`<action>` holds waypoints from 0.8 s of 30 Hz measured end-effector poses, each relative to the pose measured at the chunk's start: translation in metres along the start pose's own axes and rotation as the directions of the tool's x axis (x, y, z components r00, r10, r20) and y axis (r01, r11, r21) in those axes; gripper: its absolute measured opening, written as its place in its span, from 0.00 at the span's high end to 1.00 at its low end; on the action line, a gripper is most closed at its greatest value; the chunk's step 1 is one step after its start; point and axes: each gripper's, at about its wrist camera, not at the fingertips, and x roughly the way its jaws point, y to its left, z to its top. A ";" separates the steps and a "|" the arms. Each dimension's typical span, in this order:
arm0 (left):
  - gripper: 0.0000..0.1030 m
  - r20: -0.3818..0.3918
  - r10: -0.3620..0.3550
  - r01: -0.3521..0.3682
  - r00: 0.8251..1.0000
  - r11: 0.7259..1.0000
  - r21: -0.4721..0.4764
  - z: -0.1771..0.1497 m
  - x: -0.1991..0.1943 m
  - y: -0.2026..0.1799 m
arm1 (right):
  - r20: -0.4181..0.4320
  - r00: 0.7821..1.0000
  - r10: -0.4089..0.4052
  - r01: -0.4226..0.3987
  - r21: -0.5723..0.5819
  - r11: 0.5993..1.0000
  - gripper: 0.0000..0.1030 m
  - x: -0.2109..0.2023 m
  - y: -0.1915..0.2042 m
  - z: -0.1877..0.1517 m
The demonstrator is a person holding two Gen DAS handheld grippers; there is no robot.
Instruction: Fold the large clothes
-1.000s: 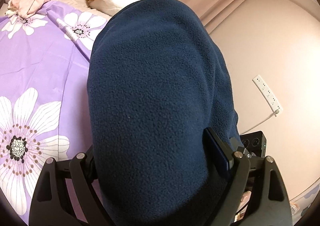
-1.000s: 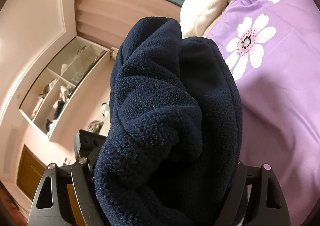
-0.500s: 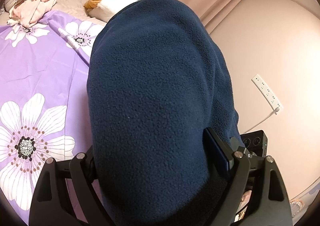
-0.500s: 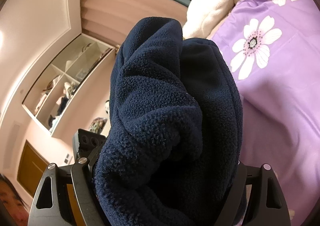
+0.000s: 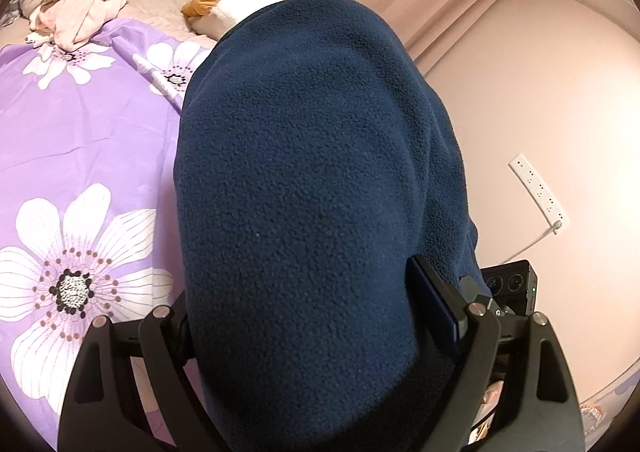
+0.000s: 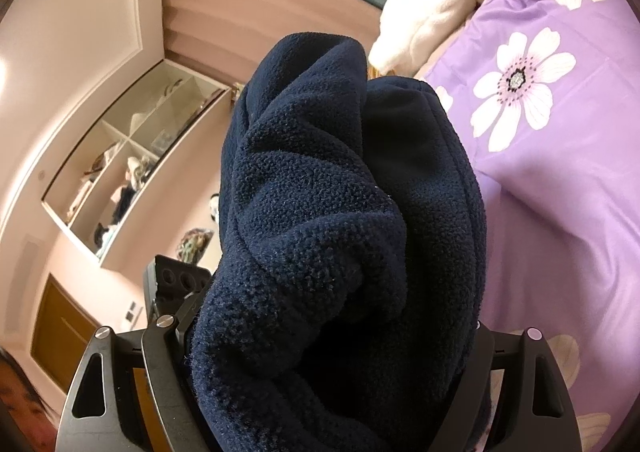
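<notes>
Item 1, left gripper: my 2 fingers stand wide apart with a thick bundle of navy fleece garment packed between them. The cloth fills the whole gap and the dark pad on the right-hand finger presses into it, so I count this as a grip on the fleece. The bundle rises smooth and rounded ahead of the camera, held off the bed.

Item 2, bed: purple cover with large white flowers, lying below and to the left of the held cloth. At its far end sits a pile of pale pink clothes; a white fluffy item lies near the head.

Item 3, wall: pink, with a white power strip and its cable.

Item 4, right gripper: fingers likewise wide, clamped on a bunched, creased part of the same fleece, where a stitched edge shows.

Item 5, surroundings in the right view: a recessed shelf with oddments at left, the flowered bed at right.

Step in hand, as I judge it: the garment is lifted by 2 bunched handfuls, not yet spread.

Next move calls for: lowering it onto the purple cover and drawing my 2 grips apart so the fleece lies flat before any fold.
</notes>
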 end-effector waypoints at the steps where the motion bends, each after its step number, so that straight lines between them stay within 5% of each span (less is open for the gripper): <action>1: 0.14 0.002 0.002 -0.002 1.000 1.000 -0.003 0.000 -0.001 0.002 | -0.006 1.000 -0.003 0.003 0.000 1.000 0.17 0.002 0.001 0.000; 24: 0.14 0.002 0.009 -0.009 1.000 0.998 -0.066 0.004 -0.014 0.020 | -0.013 0.999 -0.050 0.050 -0.020 0.999 0.17 0.030 0.016 -0.005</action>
